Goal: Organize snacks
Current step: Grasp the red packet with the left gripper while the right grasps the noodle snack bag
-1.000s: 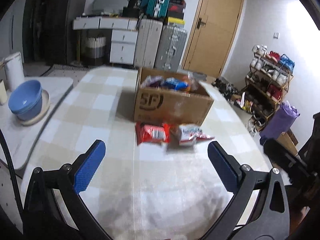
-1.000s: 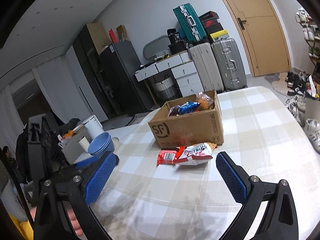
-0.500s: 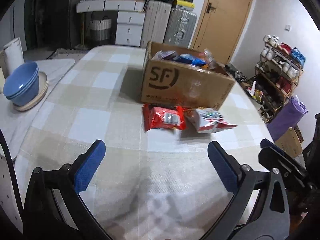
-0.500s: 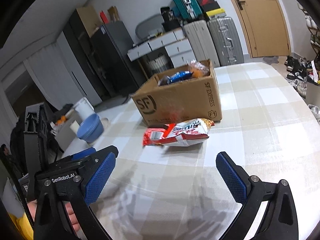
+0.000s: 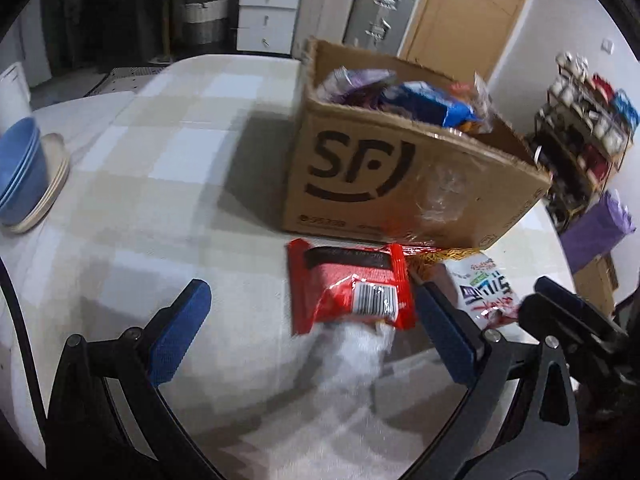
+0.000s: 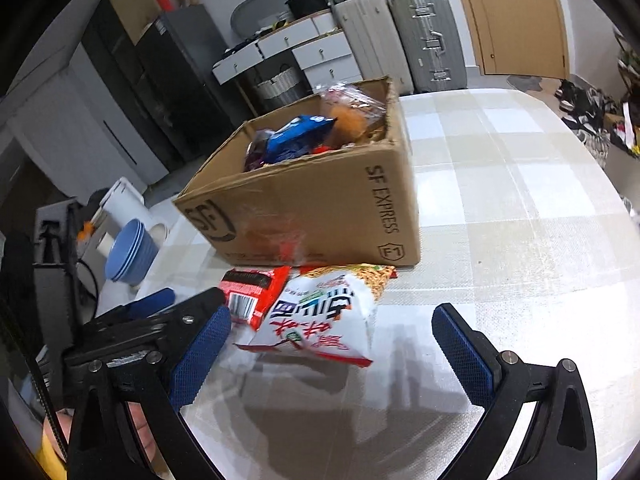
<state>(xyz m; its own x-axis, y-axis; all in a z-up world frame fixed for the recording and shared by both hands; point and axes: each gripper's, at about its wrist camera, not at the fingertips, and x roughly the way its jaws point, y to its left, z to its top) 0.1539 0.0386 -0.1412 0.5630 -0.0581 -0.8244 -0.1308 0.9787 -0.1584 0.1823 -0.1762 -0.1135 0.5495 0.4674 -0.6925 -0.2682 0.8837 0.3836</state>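
Both grippers are hanging wide open, gripping nothing: the left gripper (image 5: 308,334) is framing the red snack packet (image 5: 350,292), the right gripper (image 6: 332,346) the white one (image 6: 320,316). Both packets are lying on the checked tablecloth (image 6: 500,184), just before the cardboard box (image 6: 320,204).

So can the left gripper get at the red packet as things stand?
Probably yes. The left gripper is open and the red packet lies flat just ahead between its jaws; only the white packet beside it crowds the right jaw.

Checked table (image 5: 172,160), cardboard box (image 5: 400,184), red packet (image 5: 352,292), white packet (image 6: 320,316)
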